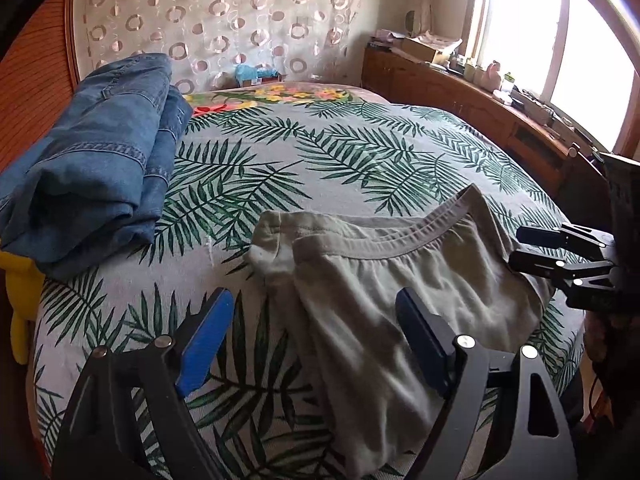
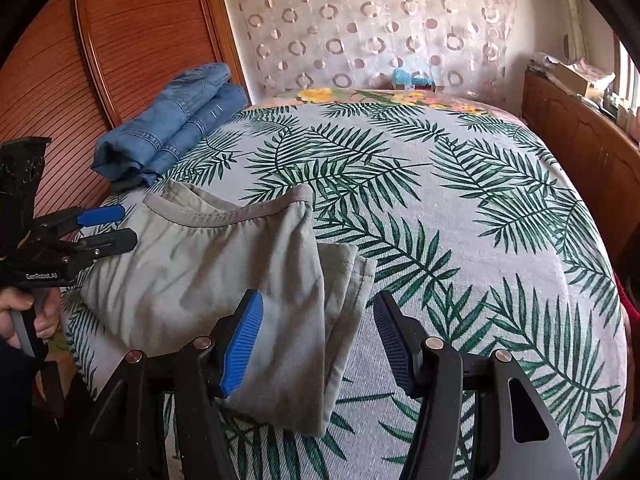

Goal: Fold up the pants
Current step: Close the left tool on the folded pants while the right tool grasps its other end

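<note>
Pale grey-green pants (image 1: 404, 292) lie folded on the leaf-print bed cover, waistband toward the headboard; they also show in the right wrist view (image 2: 224, 280). My left gripper (image 1: 316, 332) is open, its fingers straddling the pants' left part just above the cloth. My right gripper (image 2: 318, 340) is open over the pants' right edge, with its left pad (image 2: 242, 340) over the cloth. Each gripper shows in the other's view, the right one (image 1: 520, 248) at the pants' right side, the left one (image 2: 120, 226) at their left side. Neither holds anything.
A folded stack of blue jeans (image 1: 96, 160) lies at the bed's far left, also in the right wrist view (image 2: 176, 124). A wooden wardrobe (image 2: 100, 60) stands on the left. A wooden cabinet (image 1: 460, 96) with clutter runs along the window on the right.
</note>
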Tool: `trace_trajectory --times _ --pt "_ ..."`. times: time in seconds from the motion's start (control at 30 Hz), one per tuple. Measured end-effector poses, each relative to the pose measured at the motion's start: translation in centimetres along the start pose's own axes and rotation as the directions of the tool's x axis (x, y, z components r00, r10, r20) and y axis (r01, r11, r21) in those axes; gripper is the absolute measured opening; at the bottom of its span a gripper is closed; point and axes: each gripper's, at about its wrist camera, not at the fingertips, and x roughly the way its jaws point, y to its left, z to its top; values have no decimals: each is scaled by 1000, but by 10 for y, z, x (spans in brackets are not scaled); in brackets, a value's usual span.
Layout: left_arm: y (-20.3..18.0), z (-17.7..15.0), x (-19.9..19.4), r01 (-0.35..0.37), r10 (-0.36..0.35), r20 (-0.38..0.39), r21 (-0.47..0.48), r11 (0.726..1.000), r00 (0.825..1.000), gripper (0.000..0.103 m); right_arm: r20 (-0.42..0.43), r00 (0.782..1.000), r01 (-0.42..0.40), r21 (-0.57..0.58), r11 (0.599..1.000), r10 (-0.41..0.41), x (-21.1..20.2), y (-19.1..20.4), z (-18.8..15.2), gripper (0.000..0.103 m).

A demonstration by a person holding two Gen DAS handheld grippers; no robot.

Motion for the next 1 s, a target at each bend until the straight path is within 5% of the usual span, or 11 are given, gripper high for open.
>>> trace_trajectory --times 0.23,0.6,0.77,0.9,1.0 --pt "4 10 2 37 -37 6 -17 999 999 81 -11 1000 10 27 1000 -10 6 -8 5 60" --pt "11 9 20 42 -44 -41 -44 998 998 58 -26 1000 7 16 1000 -7 16 -6 11 59" --pt "11 5 24 31 -33 -40 -45 999 999 57 -32 999 11 -30 1000 -12 19 3 12 37" --pt "8 5 23 60 -61 -33 -42 997 998 31 -36 999 -39 -31 999 38 20 4 12 15" --pt "4 5 17 67 -68 -21 -40 997 997 18 -25 999 -35 -40 999 34 18 6 12 9"
